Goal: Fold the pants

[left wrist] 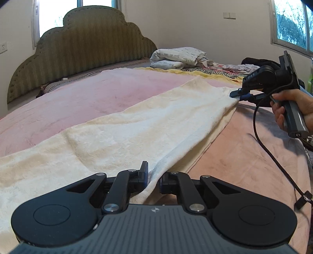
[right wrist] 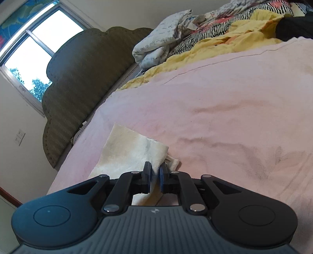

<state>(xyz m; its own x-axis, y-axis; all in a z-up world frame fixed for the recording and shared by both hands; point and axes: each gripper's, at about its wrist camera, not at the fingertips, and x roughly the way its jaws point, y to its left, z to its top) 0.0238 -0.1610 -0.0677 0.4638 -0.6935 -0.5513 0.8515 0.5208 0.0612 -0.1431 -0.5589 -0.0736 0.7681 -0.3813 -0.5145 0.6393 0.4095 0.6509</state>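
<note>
Cream fleece pants [left wrist: 137, 125] lie stretched in a long band across a pink blanket [left wrist: 88, 93] on the bed. At the near end my left gripper [left wrist: 153, 175] is shut on a fold of the pants' edge, which stands up between its pads. At the far right end my right gripper [left wrist: 237, 93], held in a person's hand [left wrist: 289, 109], pinches the tip of the pants. In the right wrist view the same right gripper [right wrist: 155, 173] is shut on a bunched corner of the pants [right wrist: 127, 150], just above the blanket [right wrist: 225, 97].
An olive scalloped headboard [left wrist: 82, 43] stands at the back. Folded white printed bedding [left wrist: 176, 57], a yellow cloth [right wrist: 215, 39] and a zebra-striped cloth [right wrist: 254, 13] are piled at the far side. A black cable [left wrist: 273, 156] trails from the right gripper over the blanket.
</note>
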